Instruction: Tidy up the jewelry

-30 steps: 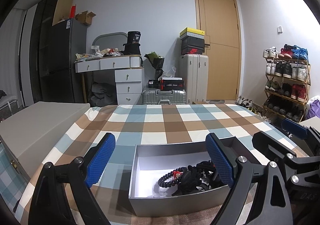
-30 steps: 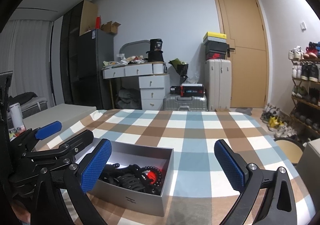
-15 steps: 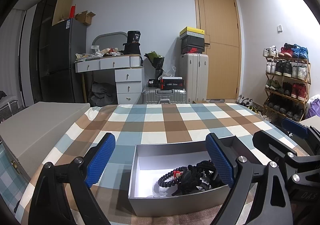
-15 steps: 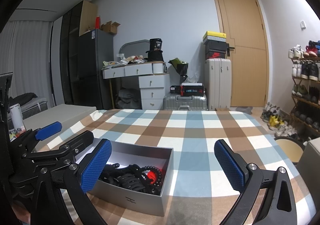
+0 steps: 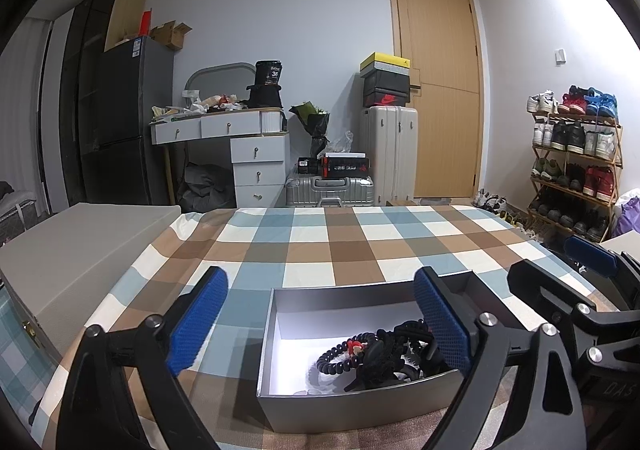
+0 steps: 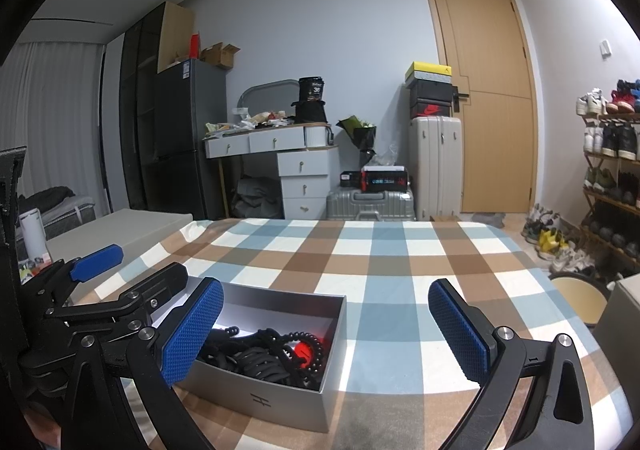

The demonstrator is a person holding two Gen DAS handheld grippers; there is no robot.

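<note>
we hold the left tool (image 5: 320,324) low over the near edge of the desk (image 5: 340,246), its blue textured pads spread wide with nothing between them. the grey box (image 5: 360,410) sits on the desk directly ahead, mostly between the two pads, with its right part behind the right pad. the box is rectangular, open-topped, with matt grey walls and a white inner floor. inside, toward its right half, lies the jewelry (image 5: 380,354): a tangle of black beaded and coiled strands with a small red piece.

we hold the right tool (image 6: 326,330) likewise spread and empty. from its view the box (image 6: 280,398) lies to the lower left, partly behind the left pad, apart from the right pad. the desk carries a checked cloth (image 6: 400,270) of brown, blue and white squares.
</note>
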